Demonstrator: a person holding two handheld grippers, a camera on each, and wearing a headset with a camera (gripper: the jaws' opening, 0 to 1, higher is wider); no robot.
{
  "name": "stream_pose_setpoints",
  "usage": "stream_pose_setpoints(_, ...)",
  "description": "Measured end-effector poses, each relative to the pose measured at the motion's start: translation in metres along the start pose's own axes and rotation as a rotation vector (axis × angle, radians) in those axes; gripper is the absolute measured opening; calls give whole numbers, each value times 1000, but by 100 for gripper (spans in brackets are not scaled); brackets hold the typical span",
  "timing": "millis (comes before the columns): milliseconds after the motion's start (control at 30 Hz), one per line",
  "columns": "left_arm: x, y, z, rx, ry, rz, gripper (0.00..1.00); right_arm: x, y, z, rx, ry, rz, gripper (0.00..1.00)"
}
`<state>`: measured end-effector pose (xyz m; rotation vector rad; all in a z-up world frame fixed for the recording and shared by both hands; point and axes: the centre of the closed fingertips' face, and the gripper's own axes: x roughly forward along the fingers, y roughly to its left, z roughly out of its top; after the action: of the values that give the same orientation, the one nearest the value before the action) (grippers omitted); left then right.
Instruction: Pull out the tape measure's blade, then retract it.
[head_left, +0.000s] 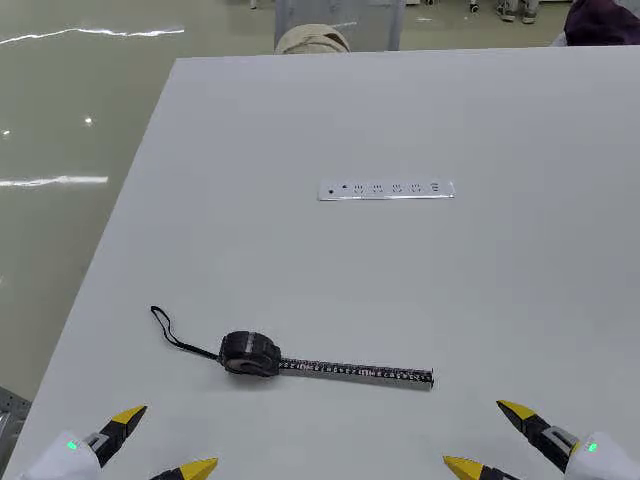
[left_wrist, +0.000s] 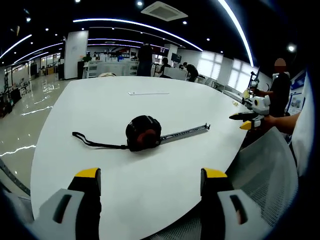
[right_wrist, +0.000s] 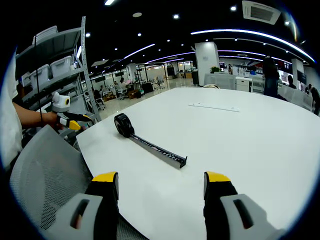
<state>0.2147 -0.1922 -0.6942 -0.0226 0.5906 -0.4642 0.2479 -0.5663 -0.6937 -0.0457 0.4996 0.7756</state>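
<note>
You work on white worktop (head_left: 500, 300). Beyond tape measure (head_left: 250, 353), well apart, lies power strip (head_left: 386, 190); out of play. Your left gripper (head_left: 165, 440) and right gripper (head_left: 488, 437) gape wide, empty, on near side of tape measure, not touching it. Case sits left, nearer your left gripper. Already out flat, blade (head_left: 355, 372) runs rightward from case; tip nearer your right gripper. Off case's left trails strap (head_left: 170, 330).

Black tape measure (head_left: 249, 353) lies on its side near the table's front edge; blade (head_left: 356, 372) drawn out rightward, flat; wrist strap (head_left: 172, 333) trails left.
</note>
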Motion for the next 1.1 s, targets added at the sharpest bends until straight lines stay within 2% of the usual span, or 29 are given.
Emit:
stream_pose_setpoints(100,0,0,0,-26,-6,-3,81,0,2,-4,-11,10,-6,73)
stream_pose_setpoints(233,1,-1,-1,-9,4,-5,81,-3,4,-3,-1,-1,-13,74)
stream_pose_setpoints(667,2,-4,4,-7,-14,-10,81,-6,3,-7,10,2,-21,74)
stream_pose_setpoints(767,3,-6,2,5,-1,-17,81,-6,1,-7,19,-1,-26,74)
stream_pose_setpoints(1100,3,-4,5,-3,-7,-8,81,-7,2,-9,37,-9,-24,74)
